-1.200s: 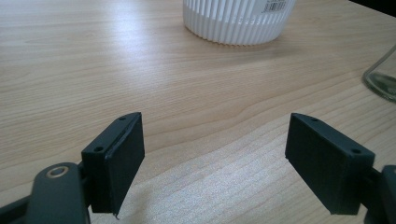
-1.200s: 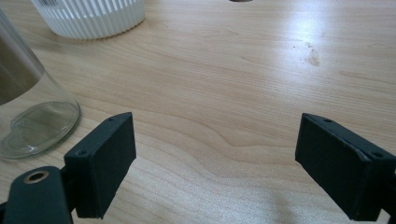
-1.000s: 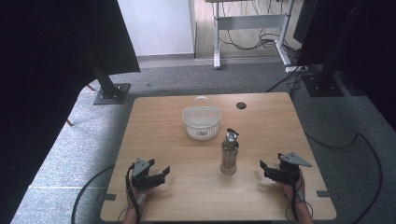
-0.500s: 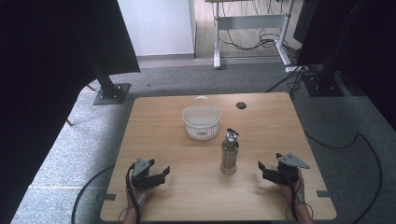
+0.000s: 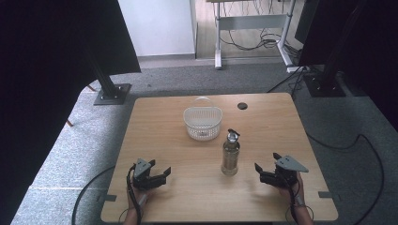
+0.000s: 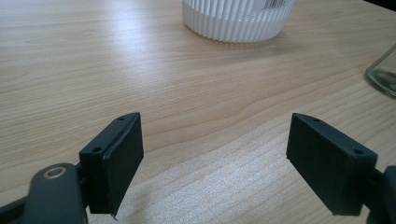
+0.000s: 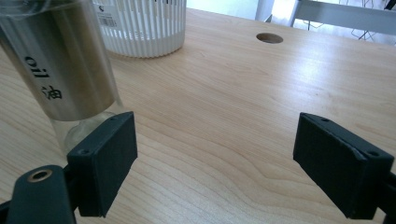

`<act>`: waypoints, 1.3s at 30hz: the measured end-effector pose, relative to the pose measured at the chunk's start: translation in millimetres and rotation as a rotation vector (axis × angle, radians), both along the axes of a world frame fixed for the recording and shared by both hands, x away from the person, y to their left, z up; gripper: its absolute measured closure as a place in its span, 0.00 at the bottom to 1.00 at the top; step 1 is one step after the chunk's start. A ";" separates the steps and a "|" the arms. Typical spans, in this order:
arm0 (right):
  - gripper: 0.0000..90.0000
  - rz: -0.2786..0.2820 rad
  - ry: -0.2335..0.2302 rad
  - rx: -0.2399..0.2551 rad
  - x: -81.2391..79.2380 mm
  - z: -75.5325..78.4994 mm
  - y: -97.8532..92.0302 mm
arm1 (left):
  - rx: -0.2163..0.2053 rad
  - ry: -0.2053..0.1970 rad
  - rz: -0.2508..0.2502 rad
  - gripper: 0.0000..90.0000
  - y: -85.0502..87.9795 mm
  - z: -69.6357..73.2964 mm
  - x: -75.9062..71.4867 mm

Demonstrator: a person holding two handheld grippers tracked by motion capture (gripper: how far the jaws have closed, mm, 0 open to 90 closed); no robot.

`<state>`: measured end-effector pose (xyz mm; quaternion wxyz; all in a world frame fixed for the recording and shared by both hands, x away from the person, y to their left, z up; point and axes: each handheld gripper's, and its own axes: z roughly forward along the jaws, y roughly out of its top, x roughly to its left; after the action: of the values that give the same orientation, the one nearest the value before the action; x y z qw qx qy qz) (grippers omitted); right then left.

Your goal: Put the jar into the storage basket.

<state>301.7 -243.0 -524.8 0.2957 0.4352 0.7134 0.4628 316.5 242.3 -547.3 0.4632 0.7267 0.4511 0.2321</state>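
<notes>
Grey carpet surrounds a light wooden table (image 5: 155, 126) in the high view, with a desk frame and loose cables on the floor behind it. A white ribbed basket (image 5: 202, 123) stands near the table's middle, and a glass oil bottle (image 5: 230, 153) with a dark pump top stands upright just in front of it and to its right, apart from it. The left claw (image 5: 162, 174) rests at the near left edge in the person's hand, well apart from the bottle. The right claw (image 5: 260, 170) lies at the near right, near the bottle but not touching it. A round cable hole (image 5: 242, 106) sits toward the far edge.

From the left gripper view, the left claw (image 6: 215, 158) is released, jaws spread wide over bare wood, with the basket (image 6: 238, 21) ahead and the bottle's glass base (image 6: 383, 72) at the right edge.

From the right gripper view, the right claw (image 7: 215, 163) is likewise released and holds nothing. The bottle (image 7: 60, 70), its label reading "oil", stands just beyond the left jaw, outside the gap. The basket (image 7: 144, 28) stands behind it, and the cable hole (image 7: 269, 38) farther off.
</notes>
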 end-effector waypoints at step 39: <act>0.15 0.127 -0.080 0.027 -13.4 33.0 29.6 | 0.008 -0.003 0.011 0.19 -0.5 0.1 0.3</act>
<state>288.3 -213.4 -491.7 0.2883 0.3740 0.7210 0.5072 316.9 241.7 -547.3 0.4596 0.7256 0.4537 0.2374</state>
